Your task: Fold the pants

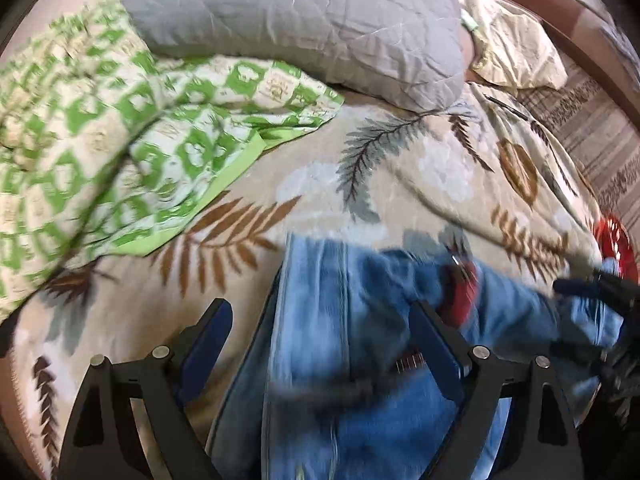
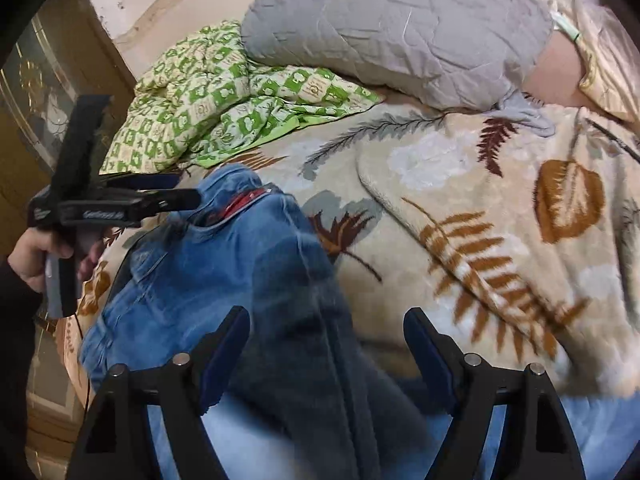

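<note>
Blue denim pants [image 1: 340,320] lie on a leaf-patterned beige blanket [image 1: 400,168], with a red lining showing at the waist [image 1: 460,292]. My left gripper [image 1: 320,312] is open, its jaws wide apart, with the pants between and under them. In the right wrist view the pants [image 2: 224,264] stretch from the waist at left centre down under my right gripper [image 2: 326,320], which is open with denim between its jaws. The left gripper [image 2: 176,196] shows from the side at the waistband, held by a hand.
A green-and-white patterned quilt [image 1: 100,152] lies bunched at the left. A grey quilted pillow [image 1: 300,20] sits at the back. A cream pillow [image 1: 516,44] and brown bed frame [image 1: 560,12] are at the right. A wooden cabinet [image 2: 44,92] stands left of the bed.
</note>
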A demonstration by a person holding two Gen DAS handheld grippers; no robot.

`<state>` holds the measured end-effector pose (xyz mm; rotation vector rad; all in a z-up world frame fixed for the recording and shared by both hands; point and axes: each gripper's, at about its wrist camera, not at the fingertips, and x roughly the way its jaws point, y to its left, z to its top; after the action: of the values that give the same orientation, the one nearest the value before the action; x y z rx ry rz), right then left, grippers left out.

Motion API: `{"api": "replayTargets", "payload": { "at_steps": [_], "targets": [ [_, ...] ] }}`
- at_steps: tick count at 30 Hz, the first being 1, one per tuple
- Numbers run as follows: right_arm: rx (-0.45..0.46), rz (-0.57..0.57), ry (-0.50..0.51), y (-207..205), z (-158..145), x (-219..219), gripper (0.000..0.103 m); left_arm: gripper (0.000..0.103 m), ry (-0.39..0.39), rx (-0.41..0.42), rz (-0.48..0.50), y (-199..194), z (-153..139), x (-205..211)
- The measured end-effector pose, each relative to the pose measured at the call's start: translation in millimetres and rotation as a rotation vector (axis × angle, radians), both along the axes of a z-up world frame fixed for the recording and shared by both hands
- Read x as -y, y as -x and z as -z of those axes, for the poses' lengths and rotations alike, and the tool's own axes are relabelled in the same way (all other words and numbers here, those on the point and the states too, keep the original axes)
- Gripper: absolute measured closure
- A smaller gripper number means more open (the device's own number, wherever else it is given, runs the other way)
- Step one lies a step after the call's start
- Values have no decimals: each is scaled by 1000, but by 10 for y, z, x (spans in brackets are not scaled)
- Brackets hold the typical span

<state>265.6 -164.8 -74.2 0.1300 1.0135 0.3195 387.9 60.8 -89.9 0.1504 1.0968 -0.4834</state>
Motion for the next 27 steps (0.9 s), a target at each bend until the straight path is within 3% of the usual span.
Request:
{"api": "replayTargets", "payload": {
  "at_steps": [1,2,3,4,5,6,8,12,16,19,23,27],
  "targets": [
    [-6,-4,-10,-64,35,-22,22,13,19,-21,-1,-57,42,10],
    [-10,-9,-16,-104,60,-41,26,22,35,-33,1,-83,76,22],
    [-15,-21,-24,-152,95,-77,47,44,41,-36,8,-82,93,31],
    [-18,-37,-26,-184,127,-117,65,99,27,-53,17,-81,136,53],
    [-23,-48,-16,-203,155,-163,82,99,7,-68,12,-69,168,60],
    [-16,-51,-3,-190,161,-191,86,99,-20,-57,24,0,174,62],
    [10,-81,6,-124,127,-257,88,99,-9,-44,52,114,121,36],
    [91,-144,35,152,-71,-354,89,99,41,40,34,511,-264,-160],
    [172,-216,66,510,-295,-397,89,99,104,143,28,1154,-767,-382],
    [220,-288,76,845,-387,-419,89,99,106,183,28,1643,-935,-522],
    [249,-392,88,1301,-334,-514,89,99,75,181,-1,2240,-847,-687],
    [209,-476,145,1643,-21,-681,89,99,23,79,-88,2653,-285,-911]
  ]
}}
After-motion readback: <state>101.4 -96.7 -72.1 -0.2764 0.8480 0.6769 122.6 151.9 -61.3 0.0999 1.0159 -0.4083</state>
